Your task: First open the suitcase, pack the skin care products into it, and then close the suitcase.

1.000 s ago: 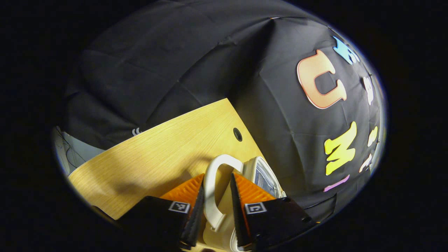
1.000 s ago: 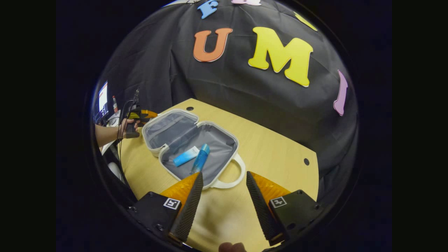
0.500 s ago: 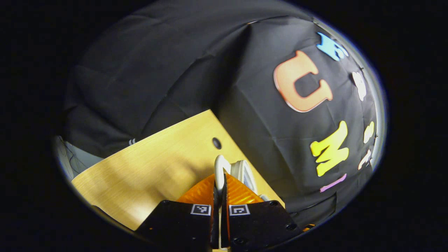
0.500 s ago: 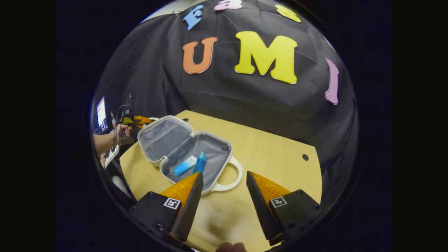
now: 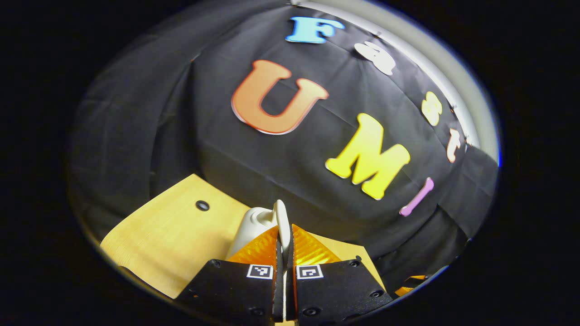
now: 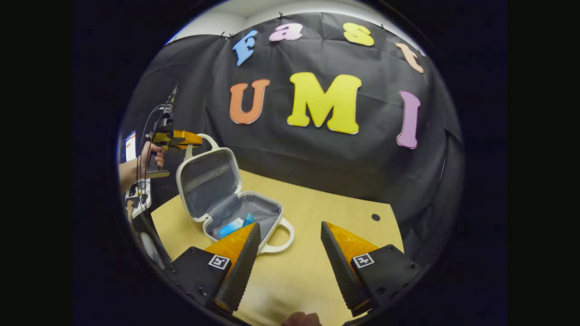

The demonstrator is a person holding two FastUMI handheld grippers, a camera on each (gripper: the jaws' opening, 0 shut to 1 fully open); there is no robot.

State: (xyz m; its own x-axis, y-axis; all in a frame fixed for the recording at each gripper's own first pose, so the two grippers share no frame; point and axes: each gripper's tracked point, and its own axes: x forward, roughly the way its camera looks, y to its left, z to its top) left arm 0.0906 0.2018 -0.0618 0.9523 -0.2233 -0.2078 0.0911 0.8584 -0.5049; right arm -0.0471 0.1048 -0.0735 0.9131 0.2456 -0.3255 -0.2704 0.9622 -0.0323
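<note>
Left gripper (image 5: 284, 244) clamps lid handle (image 5: 282, 222); suitcase (image 6: 226, 199) half-raised at 9 o'clock, products partly hidden. Right gripper (image 6: 290, 253) gapes, empty.

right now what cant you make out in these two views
- Skin care products: right gripper view, partly behind the right gripper's own finger; type and count unclear.
- Suitcase front rim: same view, cut by that finger.
- Lid handle: left gripper view, the left gripper clamps it; the stretch between the fingers is hidden.
- Suitcase interior: left gripper view, the lid's outer shell faces the camera.
</note>
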